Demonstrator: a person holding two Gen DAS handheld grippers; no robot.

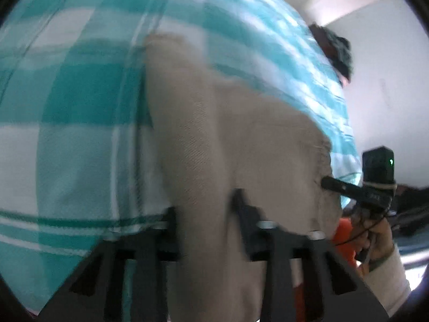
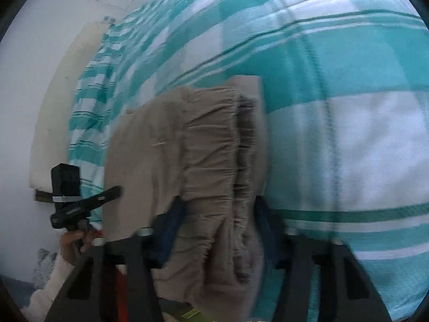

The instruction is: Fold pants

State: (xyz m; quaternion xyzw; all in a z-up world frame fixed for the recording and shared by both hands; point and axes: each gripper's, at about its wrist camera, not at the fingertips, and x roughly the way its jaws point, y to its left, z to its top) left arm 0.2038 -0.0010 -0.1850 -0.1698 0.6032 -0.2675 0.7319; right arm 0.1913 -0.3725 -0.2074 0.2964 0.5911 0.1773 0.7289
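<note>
Beige pants [image 1: 254, 147] lie on a teal and white checked bedspread [image 1: 67, 107]. In the left wrist view a fold of the pant fabric runs up between the two black fingers of my left gripper [image 1: 207, 209], which is shut on it. In the right wrist view my right gripper [image 2: 219, 214] is shut on the bunched elastic waistband [image 2: 211, 139]. Each gripper shows in the other's view: the right one [image 1: 348, 187] at the waistband edge, and the left one [image 2: 107, 193] at the pants' [image 2: 142, 161] left edge. A hand [image 1: 375, 238] in a white sleeve holds each tool.
The checked bedspread [image 2: 348, 107] fills most of both views. A white wall [image 1: 388, 94] stands beyond the bed. A dark bundle [image 1: 335, 51] sits at the bed's far edge, and something orange [image 1: 346, 238] shows below the right gripper. A pale cushion [image 2: 59, 94] leans by the wall.
</note>
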